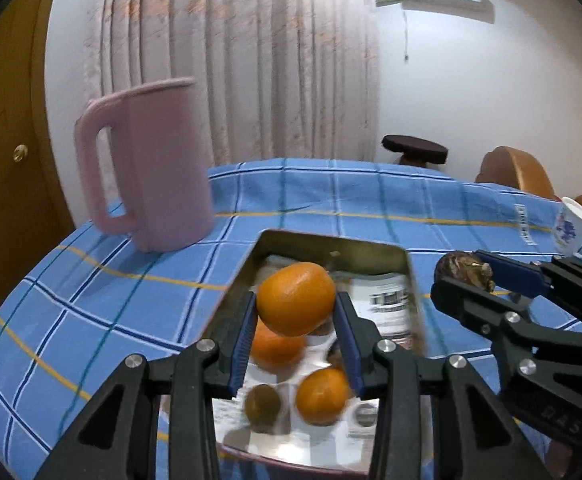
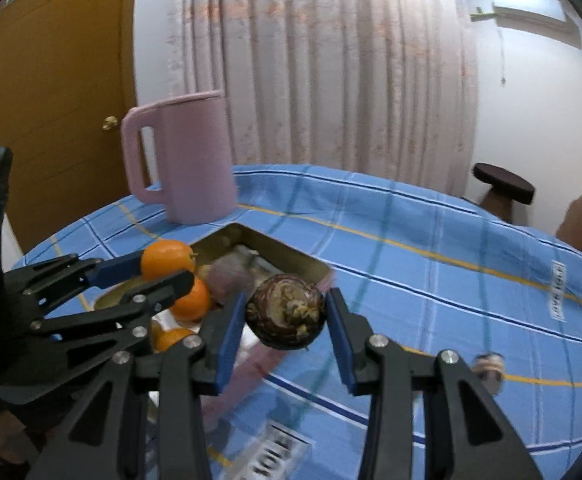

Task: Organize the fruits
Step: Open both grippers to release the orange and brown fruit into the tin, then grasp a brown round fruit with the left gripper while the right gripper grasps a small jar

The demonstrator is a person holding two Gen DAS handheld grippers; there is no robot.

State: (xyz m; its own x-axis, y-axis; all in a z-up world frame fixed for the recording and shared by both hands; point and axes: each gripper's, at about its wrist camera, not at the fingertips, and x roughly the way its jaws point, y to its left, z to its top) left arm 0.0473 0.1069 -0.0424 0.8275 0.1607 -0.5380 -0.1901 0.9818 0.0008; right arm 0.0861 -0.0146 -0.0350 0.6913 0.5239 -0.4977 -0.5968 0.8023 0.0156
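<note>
Over blue tablecloth [image 1: 91, 300], each gripper [image 1: 295, 320] [image 2: 287, 320] holds one fruit.

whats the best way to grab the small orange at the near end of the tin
Grip the small orange across its round middle, coming straight down from above. The metal tin walls block a side approach, and a brown fruit sits close on its left, so set the fingers front-to-back rather than left-right. Both grippers are full now: the left gripper holds another orange.

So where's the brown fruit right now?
The brown fruit is in the right claw, held above the blue cloth just right of the metal tray, in the right wrist view.
</note>
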